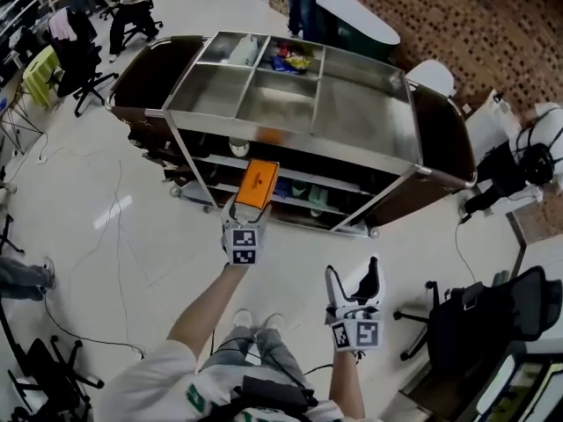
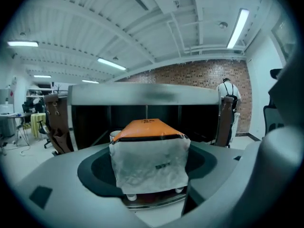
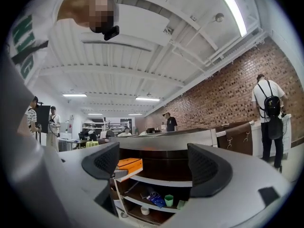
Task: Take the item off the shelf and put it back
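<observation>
My left gripper (image 1: 250, 202) is shut on an orange packet (image 1: 258, 185) with a white plastic end (image 2: 149, 165). I hold it level in front of the steel cart's (image 1: 369, 152) open shelves. In the left gripper view the packet fills the gap between the jaws and points at the dark shelf opening (image 2: 147, 120). My right gripper (image 1: 354, 287) hangs lower right, away from the cart, open and holding nothing (image 3: 151, 167). Its view shows the orange packet (image 3: 129, 164) at the left, level with the upper shelf.
The cart top has steel compartments, some holding snack bags (image 1: 290, 60). Its lower shelves (image 3: 156, 194) carry a green cup (image 3: 169, 200), a blue packet and a white cup. Office chairs (image 1: 84, 64) stand at left, and a black chair (image 1: 493, 319) at right. People stand nearby.
</observation>
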{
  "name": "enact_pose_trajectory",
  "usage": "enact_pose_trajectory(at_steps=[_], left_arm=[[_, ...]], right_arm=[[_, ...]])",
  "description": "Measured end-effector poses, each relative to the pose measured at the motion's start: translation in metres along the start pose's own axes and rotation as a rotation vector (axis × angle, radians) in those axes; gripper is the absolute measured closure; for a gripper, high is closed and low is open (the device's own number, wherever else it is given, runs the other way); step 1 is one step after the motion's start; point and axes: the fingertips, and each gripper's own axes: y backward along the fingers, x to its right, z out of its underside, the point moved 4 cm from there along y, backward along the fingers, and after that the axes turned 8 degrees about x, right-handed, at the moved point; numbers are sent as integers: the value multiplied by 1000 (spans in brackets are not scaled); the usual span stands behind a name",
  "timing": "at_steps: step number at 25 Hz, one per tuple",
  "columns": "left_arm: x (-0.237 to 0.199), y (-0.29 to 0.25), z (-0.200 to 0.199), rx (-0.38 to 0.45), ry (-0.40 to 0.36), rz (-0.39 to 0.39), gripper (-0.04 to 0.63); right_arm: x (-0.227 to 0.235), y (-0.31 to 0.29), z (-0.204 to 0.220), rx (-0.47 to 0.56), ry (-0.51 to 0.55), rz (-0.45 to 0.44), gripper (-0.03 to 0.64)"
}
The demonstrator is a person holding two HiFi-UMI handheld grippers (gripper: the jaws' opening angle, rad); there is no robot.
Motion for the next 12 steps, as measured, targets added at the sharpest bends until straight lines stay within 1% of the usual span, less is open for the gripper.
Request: enact_pose_trajectory(at_steps=[3, 6, 8, 10, 12], left_arm=[[-1, -69, 14, -18, -3, -23, 225], [-6, -131, 27, -38, -32, -27, 225], [-9, -168, 37, -57, -36, -24, 224], [-9, -200, 48, -107, -27, -11, 221], [-12, -224, 62, -198, 1, -3, 202]], right_arm=[[17, -18, 12, -14, 7, -4, 153], [28, -24, 24, -23, 5, 19, 153], [32, -21, 34, -39, 1, 37, 153], [32, -15, 44, -63, 3, 35, 153], [29, -11, 52, -84, 11, 18, 153]])
